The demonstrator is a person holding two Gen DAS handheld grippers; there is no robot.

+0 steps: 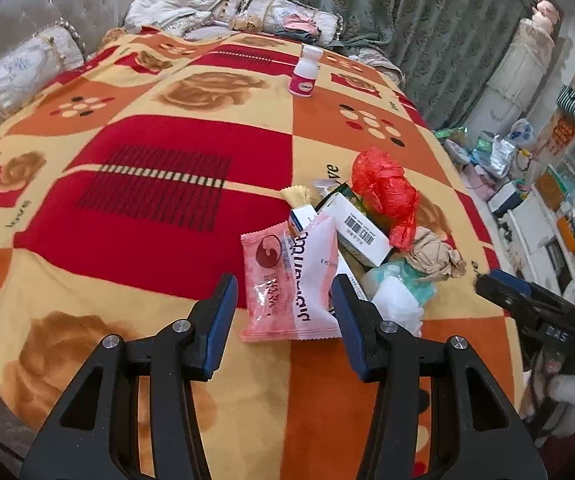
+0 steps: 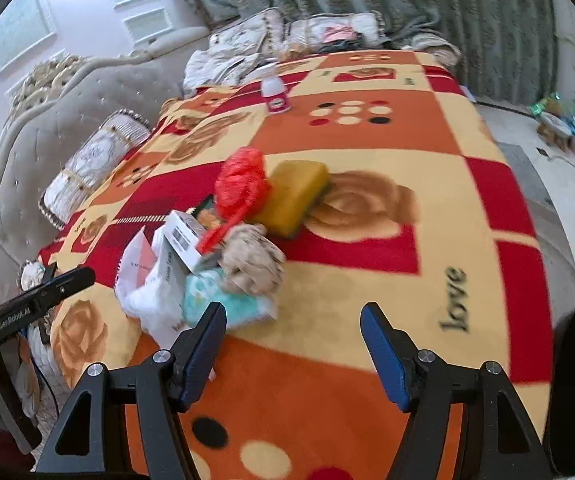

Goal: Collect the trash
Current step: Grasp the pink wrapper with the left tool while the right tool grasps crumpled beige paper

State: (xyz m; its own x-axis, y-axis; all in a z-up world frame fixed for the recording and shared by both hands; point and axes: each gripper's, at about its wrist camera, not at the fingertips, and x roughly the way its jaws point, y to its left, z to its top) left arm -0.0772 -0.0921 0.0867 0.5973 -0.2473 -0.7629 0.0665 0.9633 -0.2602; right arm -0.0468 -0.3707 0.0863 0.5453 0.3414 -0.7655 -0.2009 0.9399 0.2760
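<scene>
a heap of trash lies on the patterned blanket (image 1: 135, 208) near the bed's right side: a pink snack wrapper (image 1: 287, 280) nearest, a white barcode box (image 1: 361, 228) behind it, a crumpled red plastic bag (image 1: 383, 192), a wad of brown paper (image 1: 433, 258), pale green tissue (image 2: 223, 300) and a yellow sponge (image 2: 295, 192) at the far side of the heap. a small pink-labelled bottle (image 1: 306, 72) stands far off, well apart. the left gripper (image 1: 283, 300) is spread wide over the wrapper, not gripping. the right gripper (image 2: 291, 328) is released too, just right of the heap.
</scene>
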